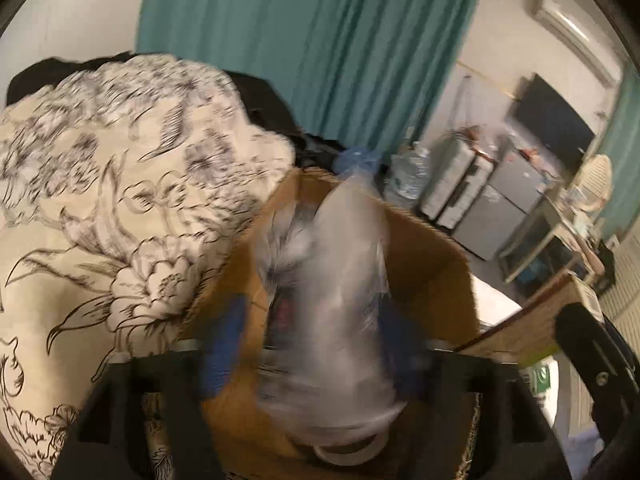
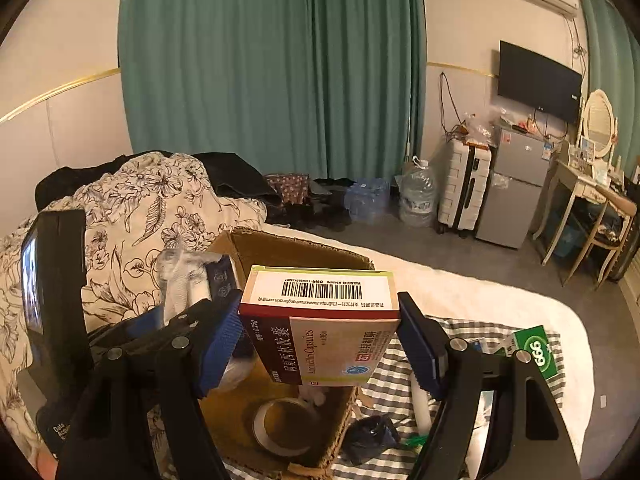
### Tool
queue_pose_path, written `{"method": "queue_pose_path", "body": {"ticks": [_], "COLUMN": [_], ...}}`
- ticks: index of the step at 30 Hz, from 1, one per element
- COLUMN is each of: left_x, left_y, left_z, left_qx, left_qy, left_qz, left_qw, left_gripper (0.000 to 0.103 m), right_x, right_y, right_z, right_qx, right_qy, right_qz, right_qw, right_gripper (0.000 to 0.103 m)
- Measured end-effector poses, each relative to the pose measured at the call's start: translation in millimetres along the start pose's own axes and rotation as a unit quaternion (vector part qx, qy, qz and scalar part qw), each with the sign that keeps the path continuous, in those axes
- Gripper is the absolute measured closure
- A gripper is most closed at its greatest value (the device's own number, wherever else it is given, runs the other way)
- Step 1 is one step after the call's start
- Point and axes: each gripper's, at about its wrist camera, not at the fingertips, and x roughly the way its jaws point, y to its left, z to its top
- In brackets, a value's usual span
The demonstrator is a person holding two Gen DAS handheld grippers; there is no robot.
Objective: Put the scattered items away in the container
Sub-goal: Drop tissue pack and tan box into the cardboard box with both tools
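An open cardboard box [image 2: 304,250] sits on the bed, with a roll of clear tape [image 2: 280,426] on its floor. My right gripper [image 2: 320,344] is shut on a medicine box [image 2: 320,324] with a barcode label, held above the cardboard box. My left gripper [image 1: 316,344] is shut on a clear plastic bag [image 1: 336,300], blurred, over the cardboard box [image 1: 424,256]. The tape roll [image 1: 352,450] shows below it. In the right wrist view the left gripper's blue pad and the bag [image 2: 184,276] appear at the box's left rim.
A floral quilt [image 2: 152,208] lies left of the box. A checked cloth [image 2: 472,344] to its right carries a green "666" box [image 2: 538,350], a white tube [image 2: 422,404] and a dark crumpled bag [image 2: 370,438]. A suitcase, fridge and dressing table stand by the far wall.
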Motion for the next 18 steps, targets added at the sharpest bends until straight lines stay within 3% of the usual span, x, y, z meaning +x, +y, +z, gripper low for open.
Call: {"method": "queue_pose_path", "body": {"ticks": [6, 11, 18], "left_x": [-3.4, -8.0, -11.2], "left_y": [11.9, 10.7, 2.5], "left_z": [2.7, 2.7, 0.9], "left_qx": [-0.024, -0.027, -0.017], "left_qy": [-0.004, -0.006, -0.011], "left_qz": [0.011, 0.011, 0.006], "left_qw": [0.9996, 0.9996, 0.9998], "left_gripper": [0.012, 0.012, 0.012], "right_x": [3.1, -6.8, -27.5], "right_y": [-6.5, -11.6, -23.4], "right_z": [-1.9, 4.1, 6.9], "right_qx": [0.028, 0.047, 0.05], "right_qy": [0.005, -0.012, -0.028], "right_qz": [0.001, 0.0, -0.016], "right_qw": [1.0, 0.999, 0.998], "right_gripper": [0.028, 0.015, 0.015]}}
